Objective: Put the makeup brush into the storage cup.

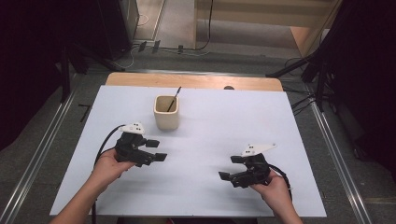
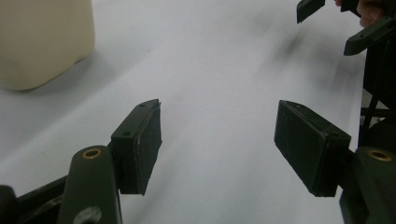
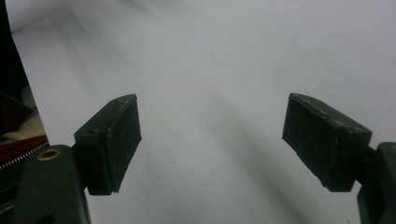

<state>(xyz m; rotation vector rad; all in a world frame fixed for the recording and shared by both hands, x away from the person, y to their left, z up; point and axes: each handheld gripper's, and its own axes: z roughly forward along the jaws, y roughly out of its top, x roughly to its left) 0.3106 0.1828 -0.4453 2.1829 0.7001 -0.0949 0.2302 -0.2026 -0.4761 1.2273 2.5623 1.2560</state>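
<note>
One cream cup (image 1: 166, 113) is standing on the desk (image 1: 224, 116), toward its far side and left of the middle, and one thin dark stick (image 1: 174, 99) is leaning inside it, its top end poking out over the far right corner of the rim. Two grippers are hovering over the near half of the desk, one in each of the person's hands. Nearest the cup is the left gripper (image 1: 157, 150), sitting just in front of it and a little to its left, with its tips pointing right; its fingers (image 2: 137, 147) are standing apart with a clear gap, and nothing is lying between them but bare white surface. In the left gripper view the cup (image 2: 44, 39) is showing at the upper left, apart from the fingers. Over on the near right, the right gripper (image 1: 230, 167) is pointing left toward the middle, well apart from the cup; its fingers (image 3: 112, 144) are spread wide, holding nothing and touching nothing. A white sheet is covering the desk, leaving a strip of pale wood (image 1: 196, 80) showing along the far edge. Metal rails (image 1: 44, 144) are running along both sides over grey floor, and cables (image 1: 187, 49) are trailing across the floor beyond the desk, with dark stands and curtains at the sides.
</note>
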